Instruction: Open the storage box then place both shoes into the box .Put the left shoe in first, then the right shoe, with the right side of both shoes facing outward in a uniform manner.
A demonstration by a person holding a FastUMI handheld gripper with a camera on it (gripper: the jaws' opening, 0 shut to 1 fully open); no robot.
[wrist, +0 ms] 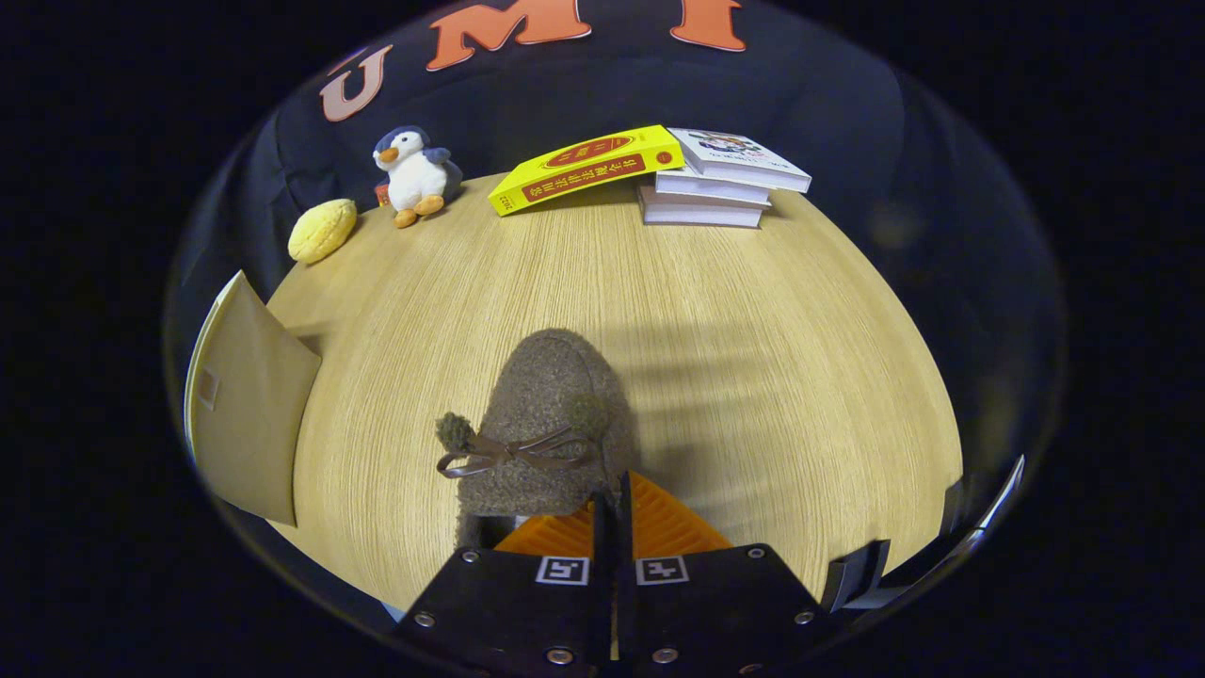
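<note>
Your gripper (610,513) has its jaws clenched nearly together on the heel rim of the brown shoe (551,424). The shoe's toe points away over the counter (753,358), toward the book stack (725,179). Step in hand, by my reading: carrying a shoe to the storage box (247,400), which stands left of the shoe. Which shoe this is, you cannot tell here. The next move calls for swinging left, keeping the grip firm.
</note>
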